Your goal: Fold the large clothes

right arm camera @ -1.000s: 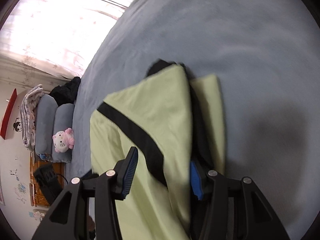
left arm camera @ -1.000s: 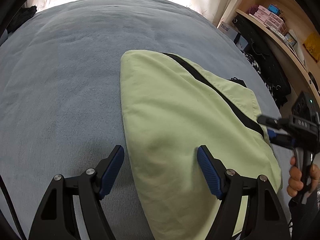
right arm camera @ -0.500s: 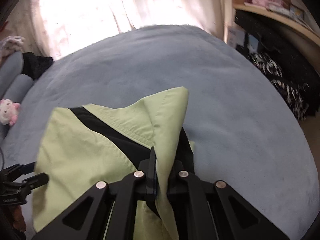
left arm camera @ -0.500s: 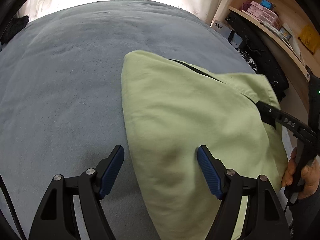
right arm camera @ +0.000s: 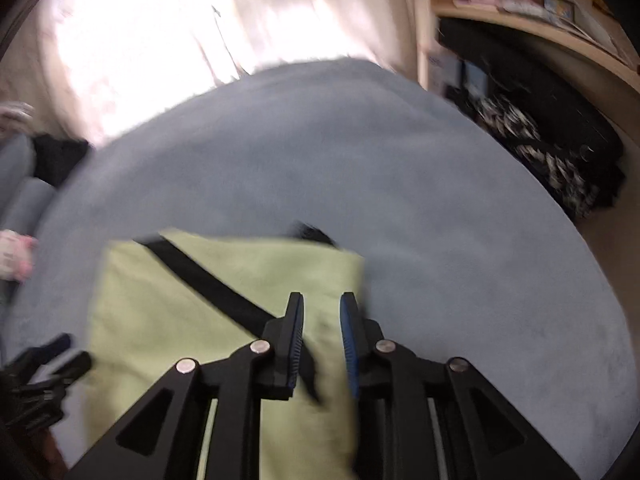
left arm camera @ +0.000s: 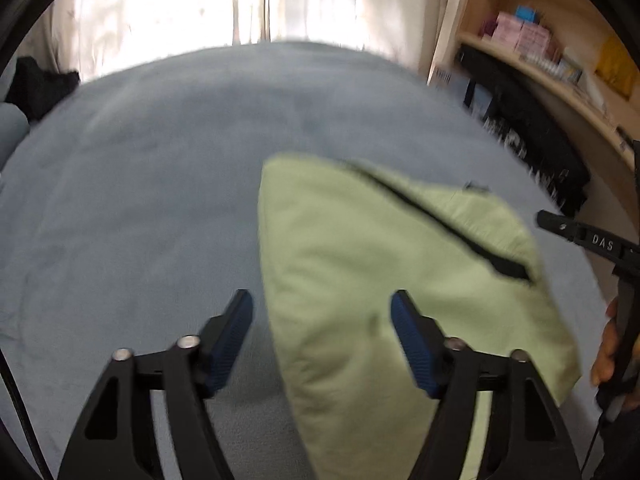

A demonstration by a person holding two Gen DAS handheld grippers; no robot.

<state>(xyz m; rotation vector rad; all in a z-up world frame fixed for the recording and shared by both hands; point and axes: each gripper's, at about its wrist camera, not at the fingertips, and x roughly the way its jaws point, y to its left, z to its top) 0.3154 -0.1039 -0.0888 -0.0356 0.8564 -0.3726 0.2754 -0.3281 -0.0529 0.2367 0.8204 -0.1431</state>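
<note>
Garment (left arm camera: 384,280), pale green with a black diagonal band (right arm camera: 208,280), lies folded into a compact packet on the grey-blue bed cover (left arm camera: 140,200), toward the near right part of the bed, short of the right edge. Upper layer looks puffed, not pressed flat. A scrap of black fabric peeks out at the packet's far edge.

Left gripper (left arm camera: 322,336) hovers over the packet's near left edge, fingers spread wide, nothing between them; the left pad is over bare cover, the right pad over green cloth. Right gripper (right arm camera: 320,336) sits over the packet's right side, jaws parted by a narrow gap. Green cloth shows through that gap, but blur keeps me from saying whether any is pinched; it reads as let go or nearly so.

Judgement: fold step looks close to done, with release and tidy-up in hand. To do it well, open the right fingers fully before lifting away so the top layer is not dragged. Then press along the folded edge to push out trapped air, and tuck the black scrap under.

Beyond the bed: bright curtains (left arm camera: 240,0) at the far edge, wooden shelf (left arm camera: 560,72) with boxes to the right, dark bags below it, pillows (right arm camera: 20,184) at far left.
</note>
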